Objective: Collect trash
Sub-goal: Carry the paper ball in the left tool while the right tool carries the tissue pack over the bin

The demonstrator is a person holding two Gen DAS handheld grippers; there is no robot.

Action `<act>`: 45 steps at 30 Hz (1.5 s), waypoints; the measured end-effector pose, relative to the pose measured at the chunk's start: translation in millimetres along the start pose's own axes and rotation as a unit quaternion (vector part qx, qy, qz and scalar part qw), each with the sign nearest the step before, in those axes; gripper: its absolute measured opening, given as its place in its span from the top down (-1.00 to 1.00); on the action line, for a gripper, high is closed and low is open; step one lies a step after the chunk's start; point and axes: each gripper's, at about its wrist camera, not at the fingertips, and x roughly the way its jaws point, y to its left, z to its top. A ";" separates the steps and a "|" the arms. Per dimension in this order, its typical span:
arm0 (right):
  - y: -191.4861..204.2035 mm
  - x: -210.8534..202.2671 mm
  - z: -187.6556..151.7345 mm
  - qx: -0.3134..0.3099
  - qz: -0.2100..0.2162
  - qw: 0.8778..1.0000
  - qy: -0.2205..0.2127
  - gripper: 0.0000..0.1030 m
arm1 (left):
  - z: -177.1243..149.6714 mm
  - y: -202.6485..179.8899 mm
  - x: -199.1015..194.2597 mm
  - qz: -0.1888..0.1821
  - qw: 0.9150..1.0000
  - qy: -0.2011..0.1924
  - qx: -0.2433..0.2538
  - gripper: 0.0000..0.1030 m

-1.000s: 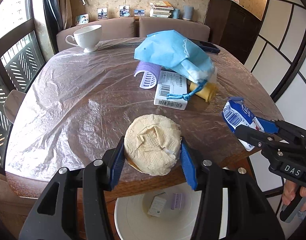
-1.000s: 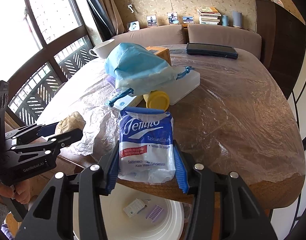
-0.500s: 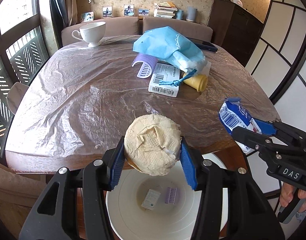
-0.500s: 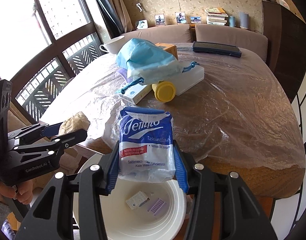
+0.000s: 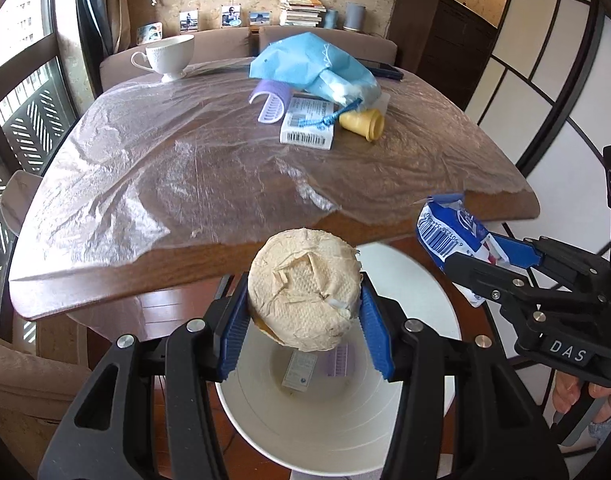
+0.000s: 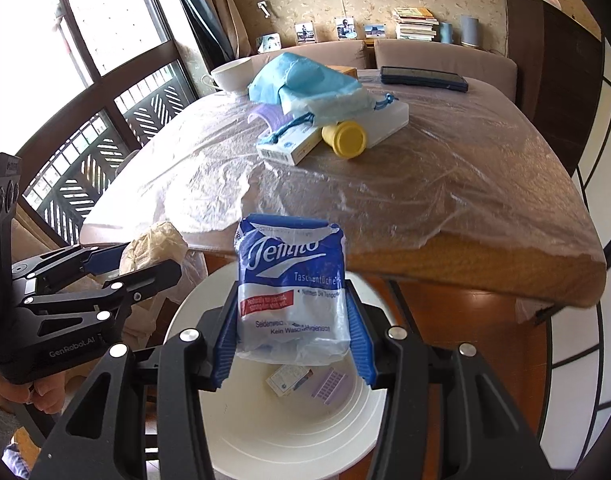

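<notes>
My left gripper [image 5: 303,312] is shut on a crumpled beige paper ball [image 5: 303,294] and holds it over the white trash bin [image 5: 317,432], just off the table's front edge. My right gripper [image 6: 291,334] is shut on a blue and white Tempo tissue pack [image 6: 289,288], also above the bin [image 6: 273,436]. A small card [image 6: 287,378] and a purple blister sheet [image 6: 329,384] lie at the bin's bottom. The right gripper with the pack [image 5: 449,232] shows in the left wrist view; the left gripper with the paper ball [image 6: 155,246] shows in the right wrist view.
The wooden table [image 5: 233,256] carries a clear plastic sheet. On it are a blue cloth bag [image 5: 313,68], a white box [image 5: 307,126], a yellow bottle [image 5: 363,124], a purple roller [image 5: 269,98], a white cup [image 5: 167,56] and a dark flat case [image 6: 423,78].
Both grippers have pulled back from the table with their loads. The table edge has receded and the white bin now lies under both grippers.
</notes>
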 end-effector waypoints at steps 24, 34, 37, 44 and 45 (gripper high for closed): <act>-4.4 23.2 -47.4 0.017 0.009 0.997 0.072 0.09 | -55.3 -8.0 31.8 0.001 0.997 0.071 -0.015 -0.01; -12.6 43.6 -59.3 0.010 0.008 0.995 0.104 0.09 | -68.8 -9.2 58.1 0.015 0.994 0.103 -0.014 -0.01; -12.1 49.4 -59.7 0.009 0.008 0.994 0.110 0.09 | -72.1 -9.6 66.7 0.020 0.993 0.113 -0.012 -0.01; -20.0 60.9 -67.9 0.003 0.006 0.992 0.125 0.09 | -73.7 -8.2 81.0 0.027 0.991 0.128 -0.010 -0.01; -21.7 62.0 -67.8 0.003 0.006 0.992 0.126 0.09 | -75.1 -6.6 82.8 0.028 0.991 0.130 -0.009 -0.01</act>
